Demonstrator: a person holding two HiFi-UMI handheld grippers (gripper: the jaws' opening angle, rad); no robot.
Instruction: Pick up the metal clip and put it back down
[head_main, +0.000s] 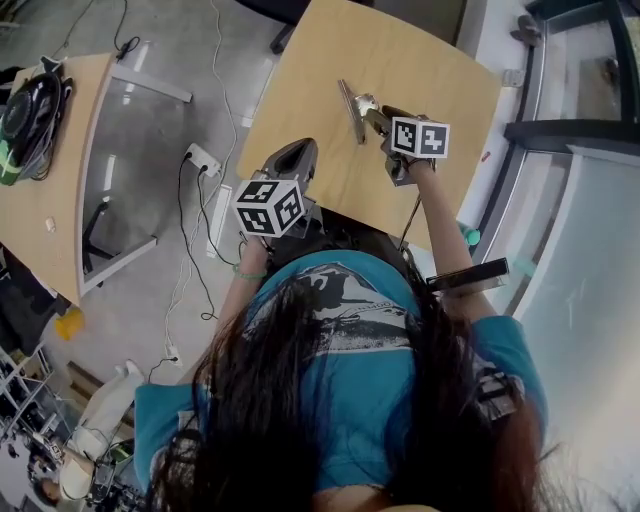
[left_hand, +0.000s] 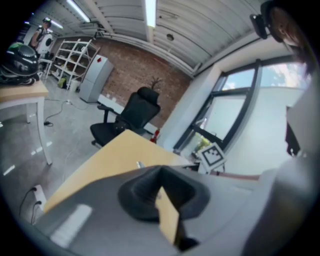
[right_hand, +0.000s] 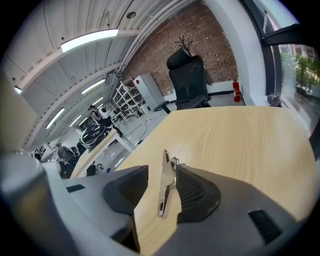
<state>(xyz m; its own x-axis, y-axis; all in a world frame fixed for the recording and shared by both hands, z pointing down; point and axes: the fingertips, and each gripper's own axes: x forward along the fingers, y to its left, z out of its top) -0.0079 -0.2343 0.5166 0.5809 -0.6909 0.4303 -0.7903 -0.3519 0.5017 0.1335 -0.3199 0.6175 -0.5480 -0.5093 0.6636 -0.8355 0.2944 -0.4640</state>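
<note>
The metal clip (head_main: 352, 110) is a long silver spring clip lying on the light wooden table (head_main: 400, 50). My right gripper (head_main: 368, 112) is at it, with the clip (right_hand: 165, 186) between the jaws. The right gripper (right_hand: 162, 170) is open: the clip lies close to the right pad (right_hand: 197, 192), and bare table shows between it and the left pad (right_hand: 125, 192). My left gripper (head_main: 298, 155) hovers over the table's near edge, apart from the clip. In the left gripper view its jaws (left_hand: 160, 172) meet at the tips with nothing between them.
A second desk (head_main: 50, 200) at the left carries a black helmet (head_main: 30, 110). A power strip (head_main: 203, 158) and cables lie on the floor between the desks. A black office chair (left_hand: 132, 112) stands beyond the table's far end. Glass panels run along the right.
</note>
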